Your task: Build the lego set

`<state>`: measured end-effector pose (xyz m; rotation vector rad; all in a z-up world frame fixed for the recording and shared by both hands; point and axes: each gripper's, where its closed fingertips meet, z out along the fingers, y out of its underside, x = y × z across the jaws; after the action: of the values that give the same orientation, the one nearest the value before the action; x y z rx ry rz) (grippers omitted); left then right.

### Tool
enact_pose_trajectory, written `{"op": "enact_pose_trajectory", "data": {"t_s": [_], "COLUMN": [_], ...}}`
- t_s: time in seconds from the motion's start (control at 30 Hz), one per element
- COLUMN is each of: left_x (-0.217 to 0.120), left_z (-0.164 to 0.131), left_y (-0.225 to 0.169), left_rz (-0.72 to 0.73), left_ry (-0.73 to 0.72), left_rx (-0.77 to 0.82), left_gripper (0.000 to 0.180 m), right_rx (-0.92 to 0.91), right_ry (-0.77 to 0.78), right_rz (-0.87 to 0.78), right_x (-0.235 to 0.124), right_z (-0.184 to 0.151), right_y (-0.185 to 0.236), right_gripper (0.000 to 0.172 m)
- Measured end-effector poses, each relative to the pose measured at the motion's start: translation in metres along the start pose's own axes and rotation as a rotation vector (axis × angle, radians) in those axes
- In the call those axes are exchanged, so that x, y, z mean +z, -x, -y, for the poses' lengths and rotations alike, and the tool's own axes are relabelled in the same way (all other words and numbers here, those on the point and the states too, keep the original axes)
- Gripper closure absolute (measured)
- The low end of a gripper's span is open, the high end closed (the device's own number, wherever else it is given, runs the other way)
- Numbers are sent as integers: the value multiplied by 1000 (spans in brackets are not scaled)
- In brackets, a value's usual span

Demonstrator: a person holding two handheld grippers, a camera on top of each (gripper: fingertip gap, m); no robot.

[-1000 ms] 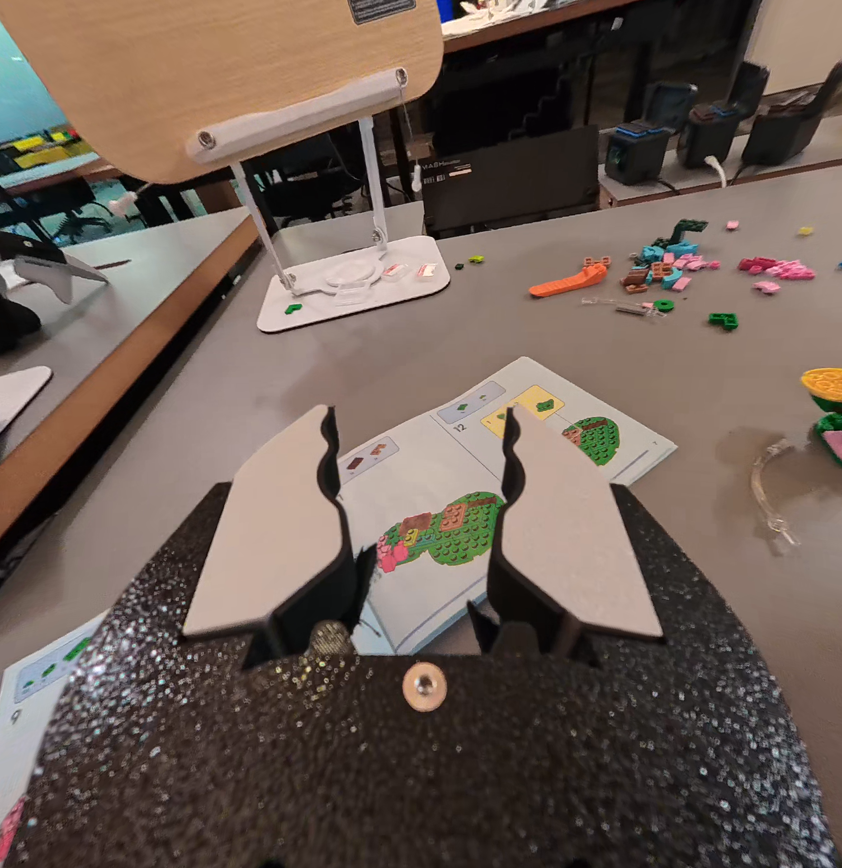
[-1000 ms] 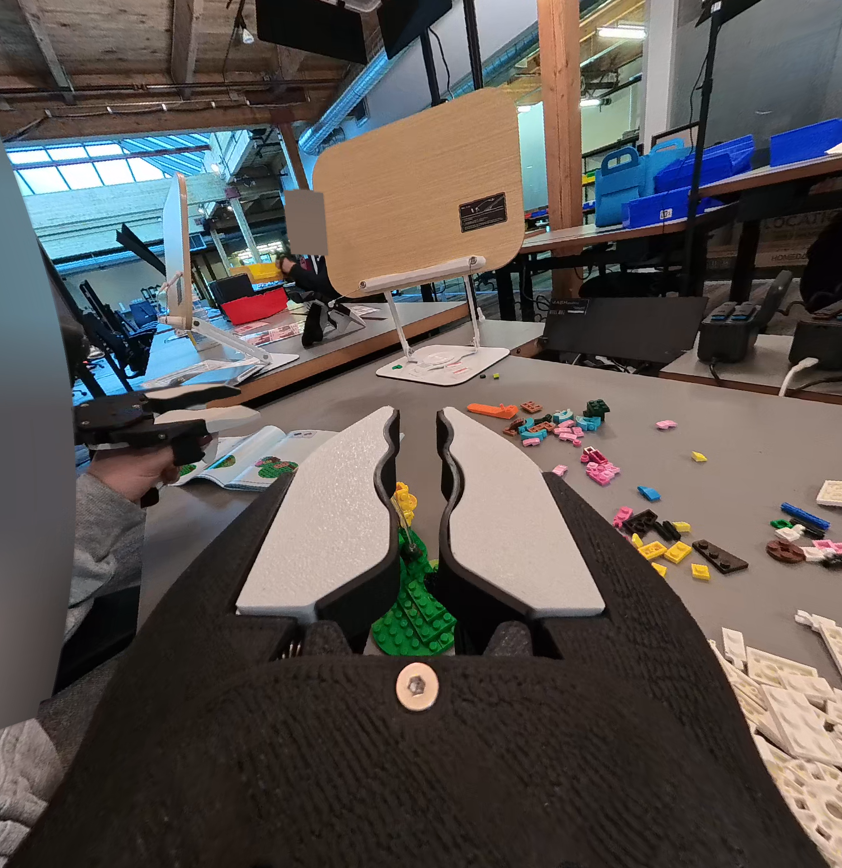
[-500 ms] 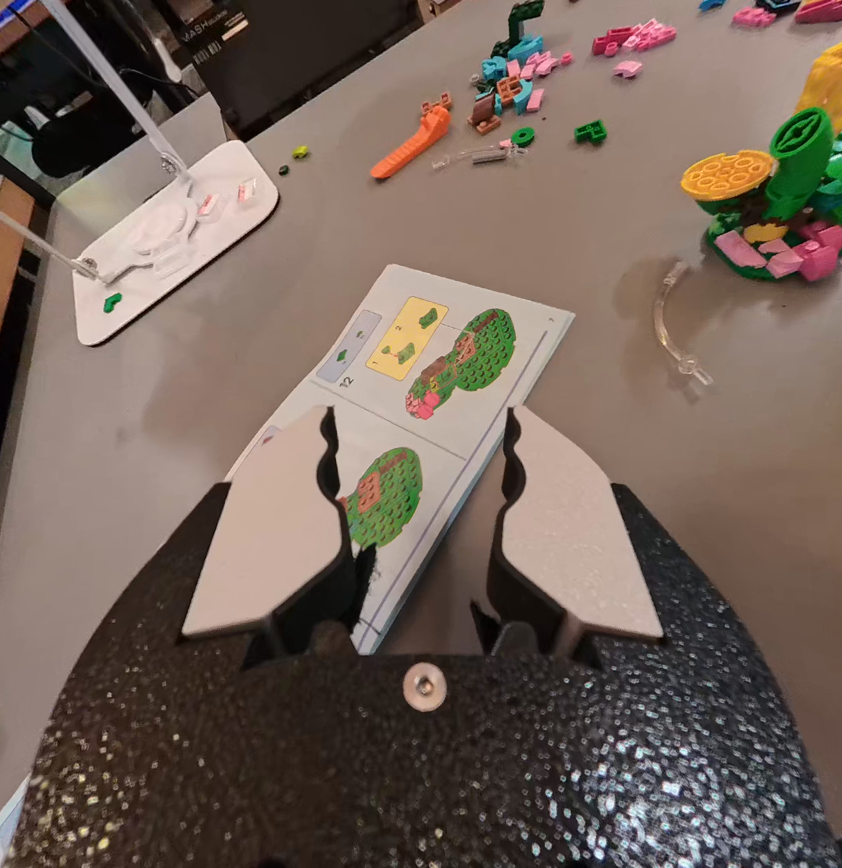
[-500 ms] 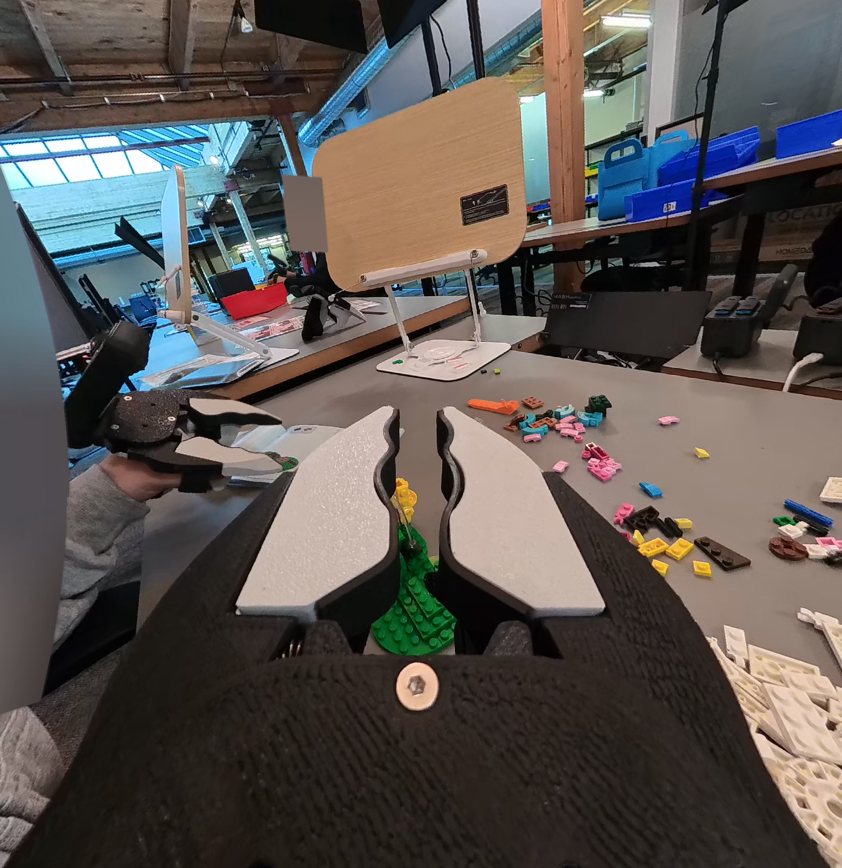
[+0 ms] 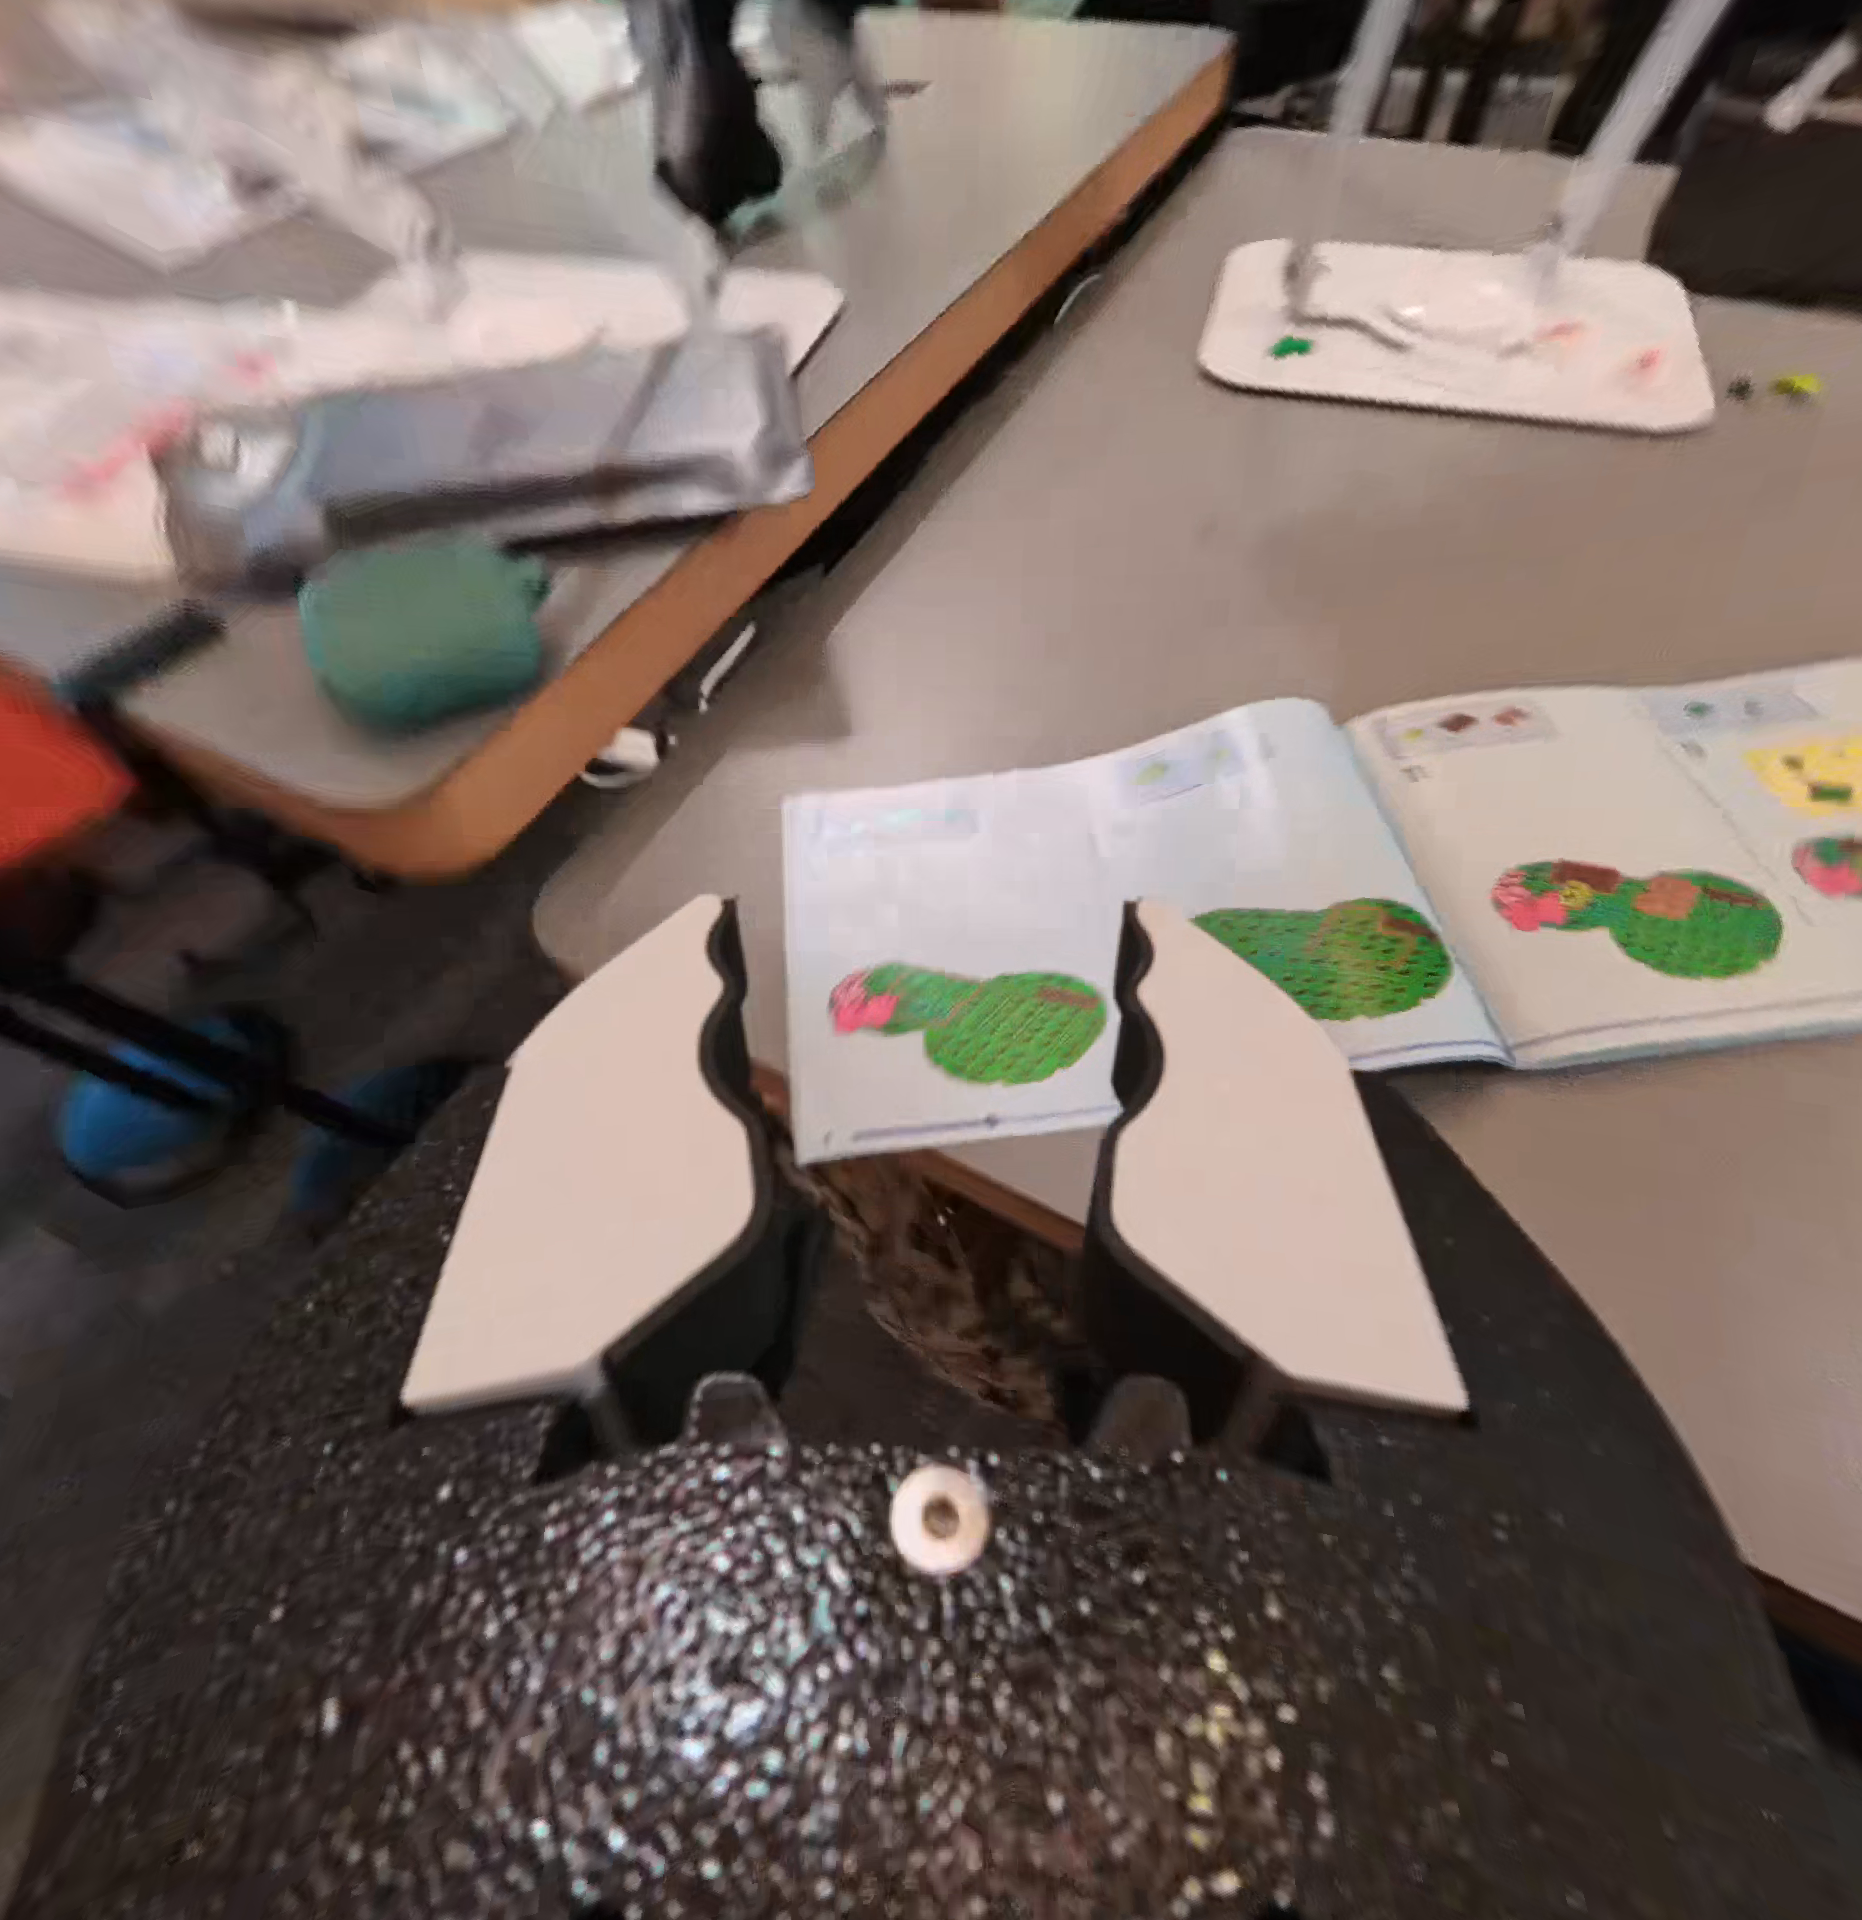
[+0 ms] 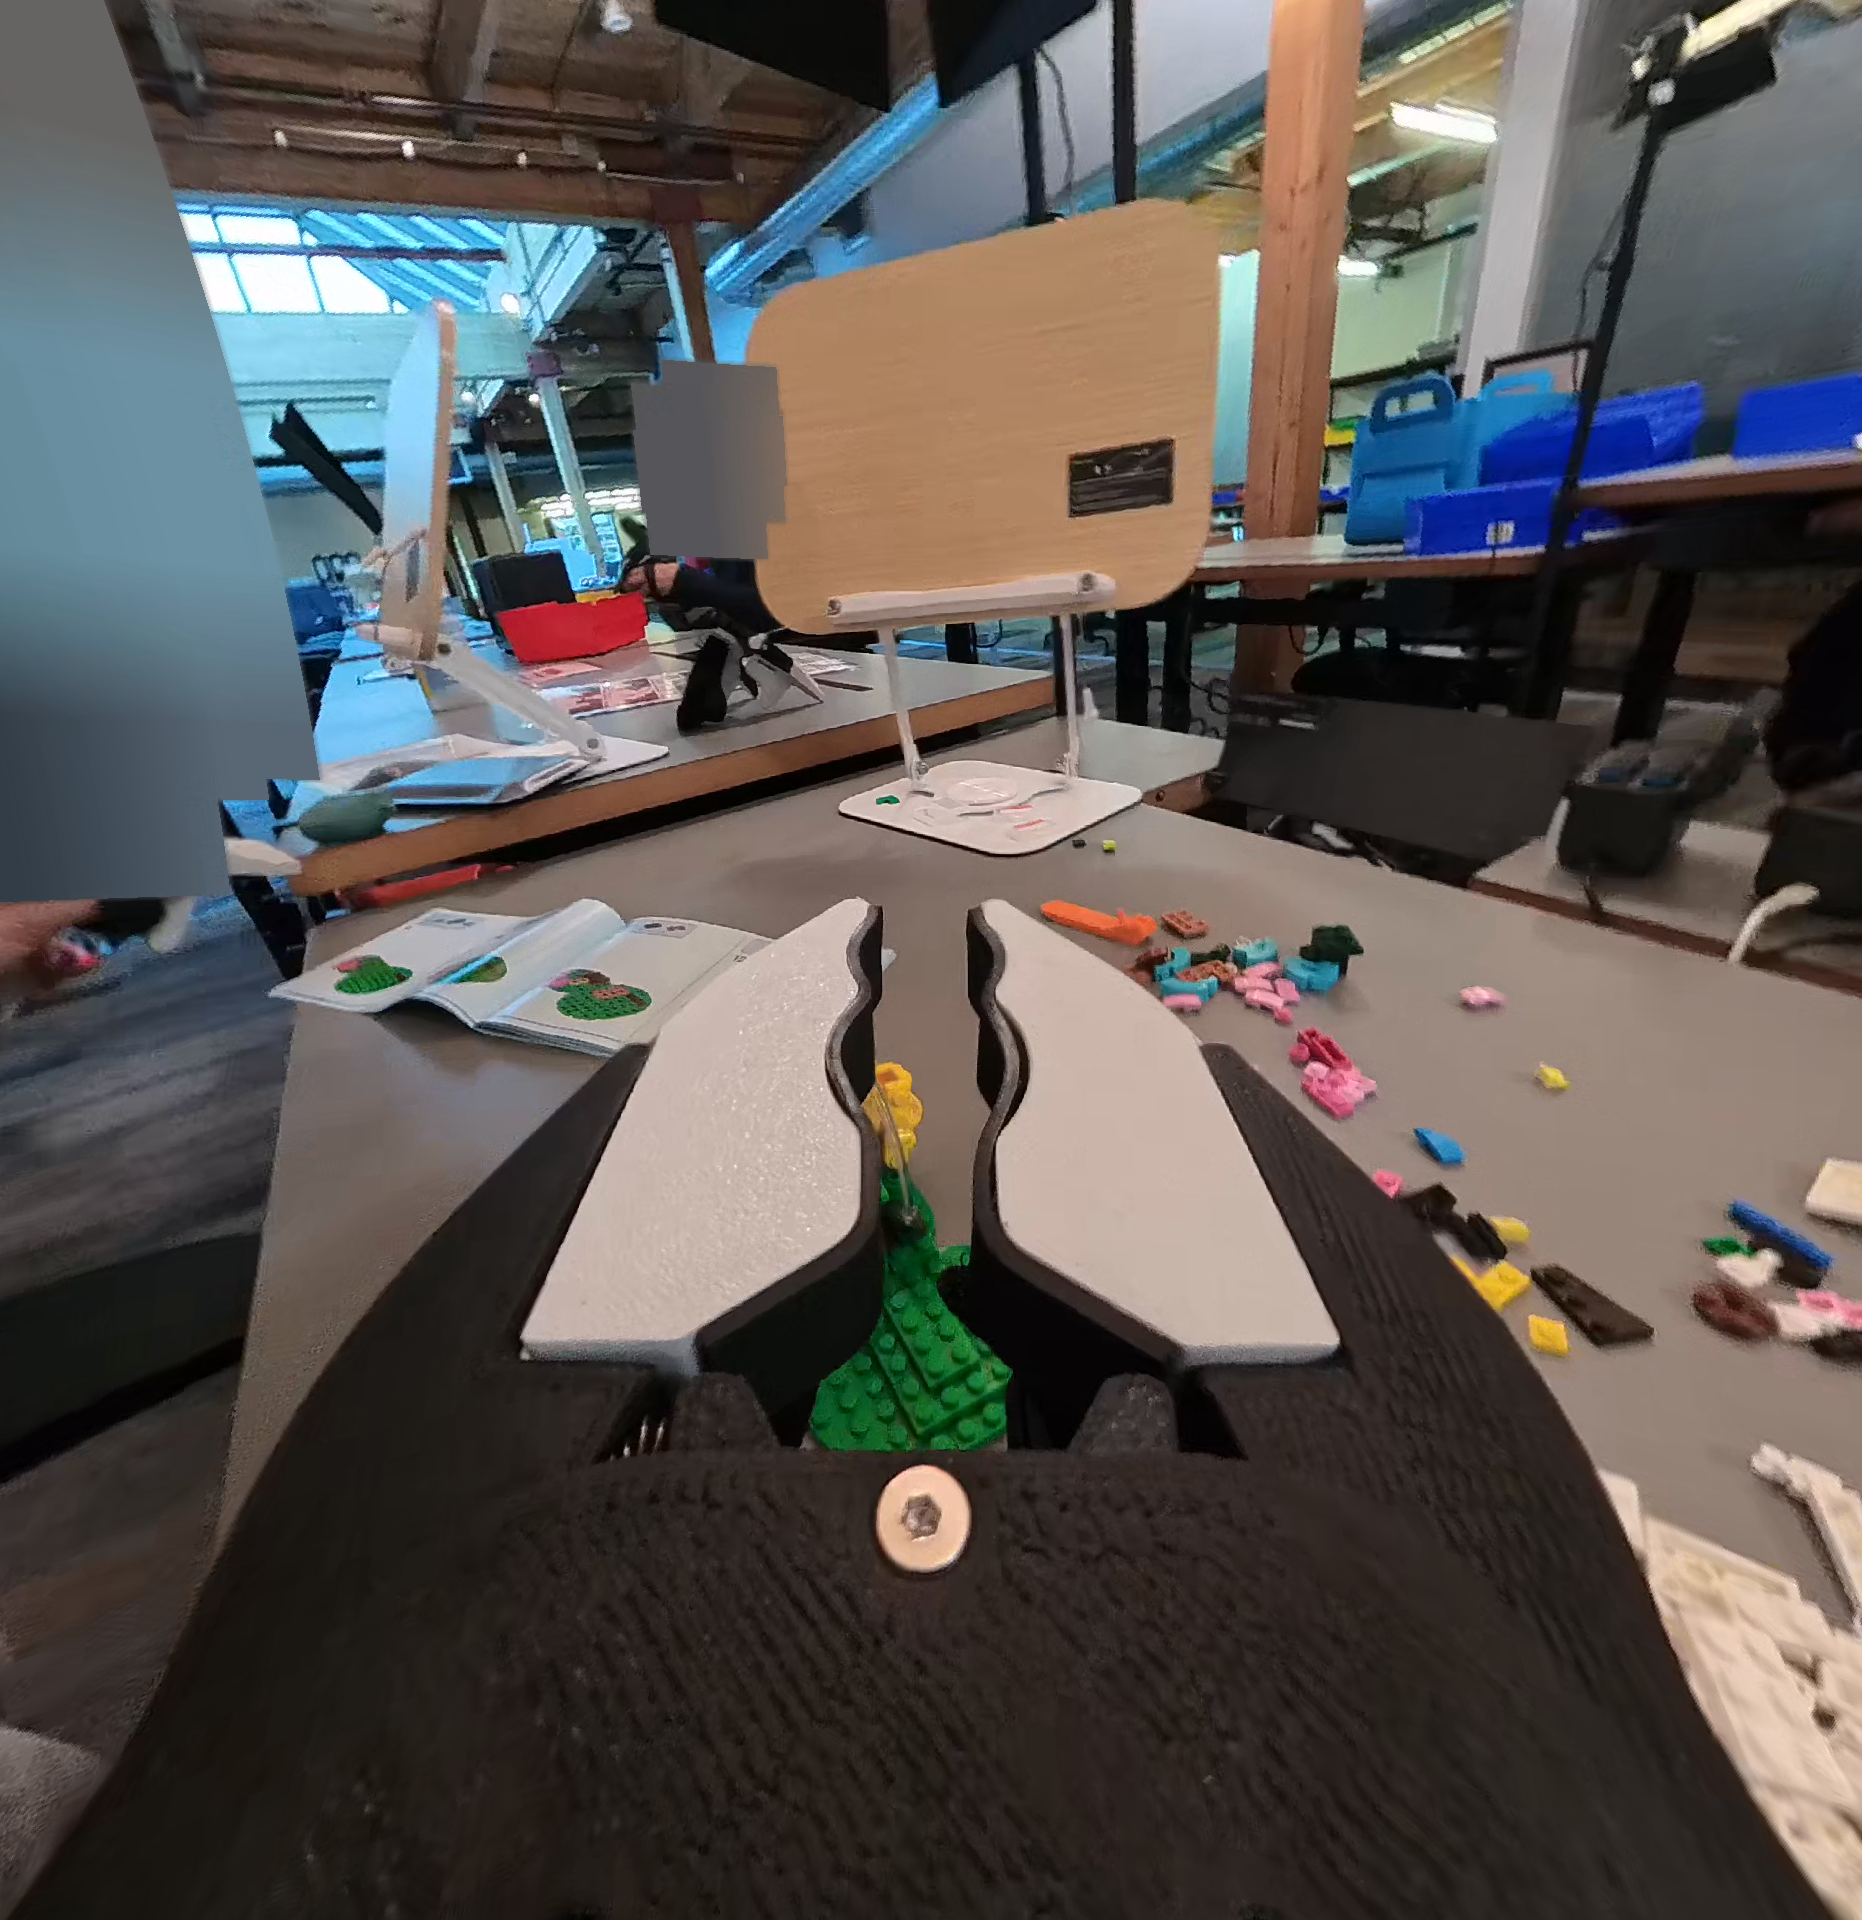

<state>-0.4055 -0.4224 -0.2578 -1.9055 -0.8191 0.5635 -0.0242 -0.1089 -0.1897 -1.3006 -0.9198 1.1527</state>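
A: Grippers, counted?
B: Two. Left gripper (image 5: 927, 925) spread wide, only air between the pale fingers; hovers over the near edge of the grey table (image 5: 1114, 571).
A: Nearest to it?
B: One open paper instruction booklet (image 5: 1010, 935), flat on the table. Left page seen through the gap, just beyond the fingertips, untouched.
A: And the right gripper (image 6: 922, 925)?
B: Nearly closed, pinching one green studded brick model with a yellow flower top (image 6: 911, 1361). Sits deep between the fingers, near their roots, green part filling the gap.
A: Around it?
B: One orange plastic brick separator (image 6: 1093, 922) ahead and to the right, beside one heap of small pink, teal and brown bricks (image 6: 1249, 977). Farther back, one wooden-board stand on a white base (image 6: 994, 810), with two tiny bricks (image 6: 1093, 845) just beside the base.
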Motion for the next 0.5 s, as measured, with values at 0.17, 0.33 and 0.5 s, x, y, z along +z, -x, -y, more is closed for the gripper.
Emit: {"op": "enact_pose_trajectory", "data": {"t_s": [0.17, 0.33, 0.5], "left_x": [9, 16, 10], "left_z": [4, 19, 17], "left_y": [24, 31, -2], "left_rz": [-128, -46, -52], "left_ry": [-195, -351, -491], "left_rx": [-380, -383, -302], "left_gripper": [125, 128, 133], "right_rx": [-101, -161, -278], "right_ry": [6, 67, 248], "right_rz": [112, 261, 360], "right_x": [15, 54, 98], "right_z": [3, -5, -49], "right_y": [40, 111, 169], "right_gripper": [158, 158, 158]}}
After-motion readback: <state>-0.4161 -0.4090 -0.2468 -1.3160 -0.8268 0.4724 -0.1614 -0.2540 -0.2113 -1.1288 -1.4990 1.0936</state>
